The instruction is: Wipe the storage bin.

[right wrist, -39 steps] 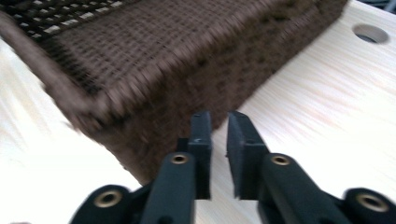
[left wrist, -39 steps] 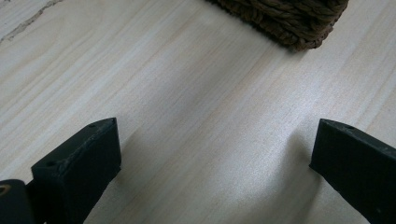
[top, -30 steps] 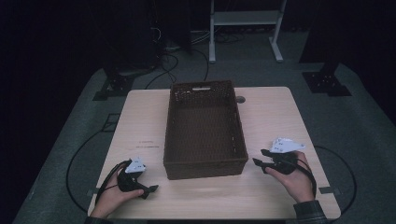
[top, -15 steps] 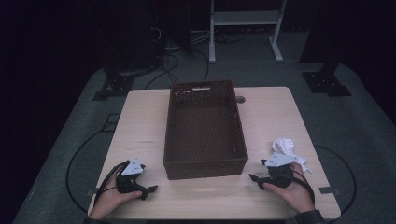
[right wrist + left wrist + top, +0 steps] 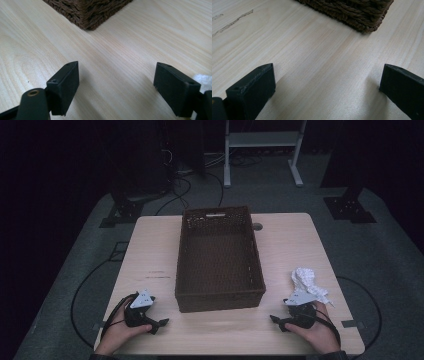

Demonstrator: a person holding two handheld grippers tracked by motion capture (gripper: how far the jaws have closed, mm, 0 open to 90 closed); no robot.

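A dark brown woven basket (image 5: 220, 301) stands empty in the middle of the pale wooden table (image 5: 290, 240). A crumpled white wad (image 5: 306, 281) lies on the table right of the basket, just beyond my right gripper (image 5: 279, 313). That gripper rests near the front edge, open, with nothing between its jaws. In the right gripper view the right gripper (image 5: 116, 77) faces the basket's corner (image 5: 87, 10), and the white wad (image 5: 204, 80) peeks in at the right edge. My left gripper (image 5: 157, 318) lies open at the front left. In the left gripper view it (image 5: 327, 80) looks at the basket's corner (image 5: 354, 13).
Faint scuff marks (image 5: 159, 274) run across the table left of the basket. A small round hole (image 5: 257, 226) sits in the tabletop behind the basket's right side. Past the table stand a white frame (image 5: 260, 140), dark stands and cables on grey floor.
My right gripper has drawn back toward the front edge, away from the white wad, which stays on the table. The left gripper has barely moved.
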